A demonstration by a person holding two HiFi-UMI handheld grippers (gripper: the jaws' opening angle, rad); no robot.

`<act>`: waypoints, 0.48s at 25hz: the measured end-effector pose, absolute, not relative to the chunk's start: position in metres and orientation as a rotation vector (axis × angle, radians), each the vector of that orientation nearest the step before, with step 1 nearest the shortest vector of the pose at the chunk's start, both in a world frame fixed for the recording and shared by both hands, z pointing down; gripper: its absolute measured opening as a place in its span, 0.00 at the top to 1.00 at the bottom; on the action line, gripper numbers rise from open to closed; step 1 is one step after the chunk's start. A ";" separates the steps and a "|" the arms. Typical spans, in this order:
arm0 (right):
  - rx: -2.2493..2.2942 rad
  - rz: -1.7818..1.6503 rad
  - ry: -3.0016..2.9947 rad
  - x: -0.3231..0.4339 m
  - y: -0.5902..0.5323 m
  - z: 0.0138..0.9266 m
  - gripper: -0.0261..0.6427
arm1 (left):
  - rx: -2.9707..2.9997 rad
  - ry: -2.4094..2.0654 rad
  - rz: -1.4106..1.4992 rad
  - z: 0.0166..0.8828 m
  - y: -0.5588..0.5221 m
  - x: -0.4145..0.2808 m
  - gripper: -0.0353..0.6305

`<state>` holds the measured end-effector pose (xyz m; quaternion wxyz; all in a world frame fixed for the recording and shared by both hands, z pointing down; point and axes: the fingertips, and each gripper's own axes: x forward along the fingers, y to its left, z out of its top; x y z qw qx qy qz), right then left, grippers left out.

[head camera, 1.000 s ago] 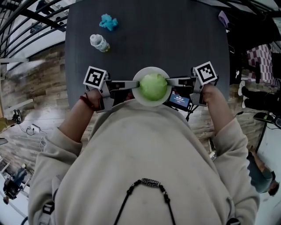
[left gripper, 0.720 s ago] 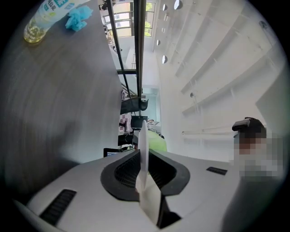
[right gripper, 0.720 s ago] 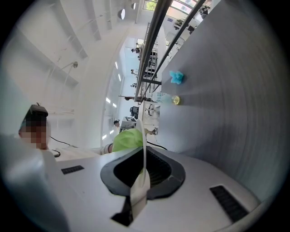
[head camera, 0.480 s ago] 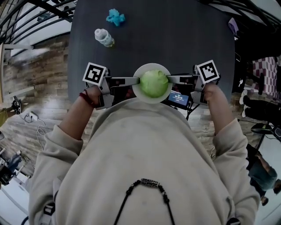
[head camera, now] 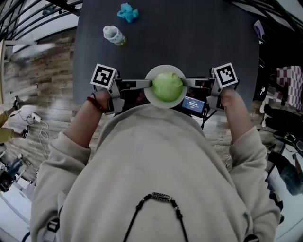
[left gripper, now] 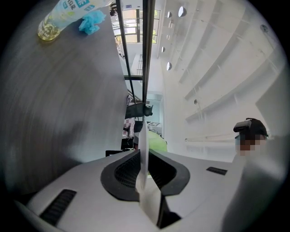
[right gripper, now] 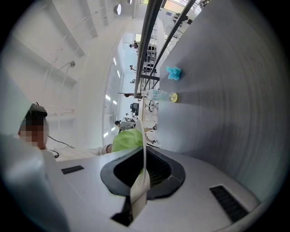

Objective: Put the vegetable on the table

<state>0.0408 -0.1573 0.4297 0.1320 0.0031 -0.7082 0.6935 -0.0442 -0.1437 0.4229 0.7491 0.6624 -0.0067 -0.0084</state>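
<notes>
While I am holding the white plate (head camera: 150, 98) level by two opposite rims, everything is turning on where it hangs against the desk (head camera: 189, 38). Starting at the left, my left gripper (head camera: 147, 84) is pointing inward toward the middle, and its fingers (left gripper: 123, 170) are pinching the plate's left rim, which is showing edge-on between them in the left gripper view. Between my two hands the green vegetable (head camera: 167, 86) is sitting in the middle of the plate, a round leafy head with no long axis to speak of and equally near to both hands, so neither one is leading. Moving on to the right, my right gripper (head camera: 185, 83) is pointing inward from the other side, its fingers (right gripper: 158, 170) clamping the right rim in the same way. Seen from the head view, the plate is lying over the desk's near edge, close against my body, with open dark surface stretching away ahead of it. A bottle (head camera: 113, 35) and a small blue thing (head camera: 128, 12) are lying well apart, farther up on the left. I cannot tell whether the plate's underside is touching the desk yet. I am judging that the coming move is forward and down, both hands together, keeping the plate flat.
</notes>
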 end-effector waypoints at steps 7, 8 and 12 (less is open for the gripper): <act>0.011 2.018 -2.057 0.045 -0.162 0.438 0.92 | 1.435 -0.025 -0.014 0.432 -0.149 -0.041 0.87; 0.015 2.021 -2.054 0.045 -0.162 0.440 0.92 | 1.433 -0.028 -0.012 0.434 -0.149 -0.040 0.87; 0.022 2.033 -2.051 0.051 -0.165 0.446 0.92 | 1.425 -0.037 -0.007 0.440 -0.153 -0.034 0.87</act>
